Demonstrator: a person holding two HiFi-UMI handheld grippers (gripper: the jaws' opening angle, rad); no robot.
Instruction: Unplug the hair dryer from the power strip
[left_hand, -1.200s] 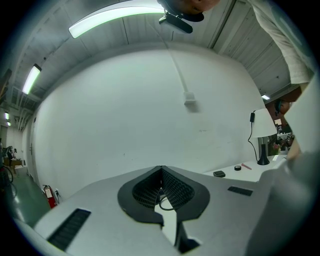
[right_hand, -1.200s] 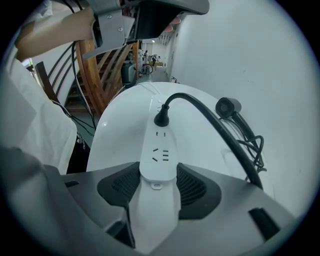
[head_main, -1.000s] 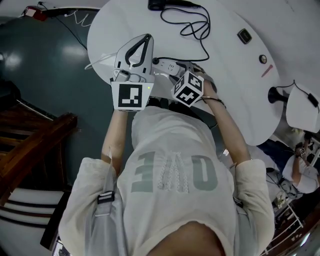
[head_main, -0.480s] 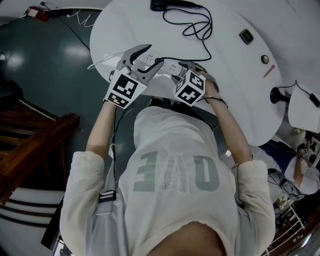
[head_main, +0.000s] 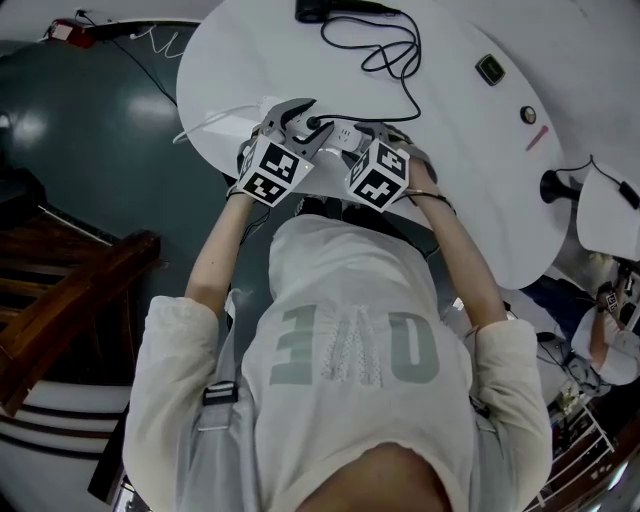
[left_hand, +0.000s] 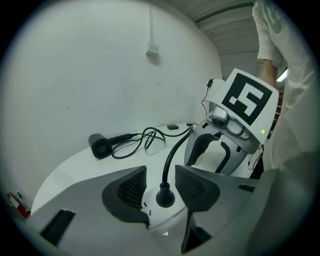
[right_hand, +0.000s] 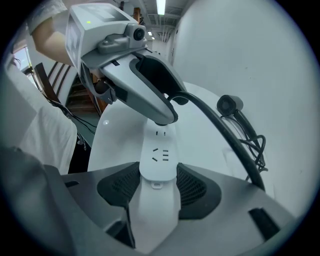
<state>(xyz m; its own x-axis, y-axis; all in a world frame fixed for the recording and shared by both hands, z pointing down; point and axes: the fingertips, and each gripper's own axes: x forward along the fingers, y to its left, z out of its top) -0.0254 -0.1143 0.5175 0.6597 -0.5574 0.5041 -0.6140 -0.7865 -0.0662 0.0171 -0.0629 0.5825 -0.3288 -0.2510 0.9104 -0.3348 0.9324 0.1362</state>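
The left gripper (head_main: 300, 118) is what has changed. A second ago it was held up above the near edge of the counter (head_main: 470, 150) with its jaw tips together. Now it has come down onto the power strip (right_hand: 158, 160) and tipped forward, with its jaws spread apart. In the left gripper view the black plug (left_hand: 165, 196) stands upright in the power strip, between the two pads. A sliver of gap shows on either side of it, so the left gripper is open around the plug and is not yet squeezing it. From the plug the cord (left_hand: 172, 152) rises and runs away across the counter to the hair dryer (left_hand: 101, 145). The hair dryer lies well beyond the power strip, at the far side of the counter. To the right of the plug, the right gripper (right_hand: 158, 187) has not shifted. Its pads are pressed against both long sides of the power strip at the near end, pinning it to the counter. The approach therefore looks finished and the hair dryer is still plugged in. The bracing gripper is already set. The remaining work is likely to close the left gripper on the plug and pull it straight up out of the power strip. If the jaws close off centre, they may catch the cord rather than the plug body.
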